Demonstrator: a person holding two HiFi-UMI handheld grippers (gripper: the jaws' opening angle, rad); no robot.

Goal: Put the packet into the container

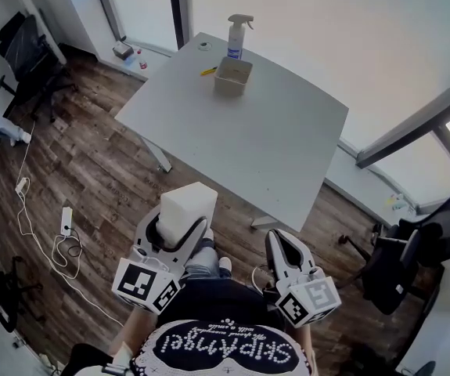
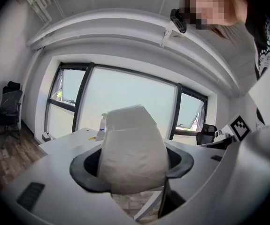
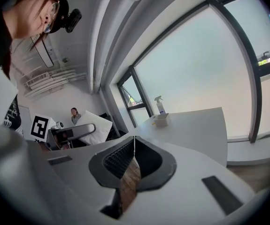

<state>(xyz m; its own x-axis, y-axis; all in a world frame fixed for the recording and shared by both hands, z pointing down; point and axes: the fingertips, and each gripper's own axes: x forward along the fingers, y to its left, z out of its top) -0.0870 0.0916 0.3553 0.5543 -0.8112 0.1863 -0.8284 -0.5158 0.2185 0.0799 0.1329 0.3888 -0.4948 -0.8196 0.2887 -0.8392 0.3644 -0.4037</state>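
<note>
Left gripper (image 1: 179, 240), 7 o'clock in head view: jaws clamped on white packet (image 1: 187, 206), grip low on body, upper part projecting clear. Packet looks light, soft, compressible; wrapper creased. Judgement: hold mid-body, moderate force; hard squeeze risks crushing. Right gripper (image 3: 134, 143), 5 o'clock: jaws meet at tips, nothing between. Container (image 1: 233, 76): open-topped, on table (image 1: 287, 155) at 12 o'clock, well apart from packet.

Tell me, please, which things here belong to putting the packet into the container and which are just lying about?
For the job:
white packet, clamped in the left gripper; open beige container on the grey table; right gripper, shut and empty.

Lying about:
spray bottle; small yellow item beside the container; office chair; power strip on the floor.
</note>
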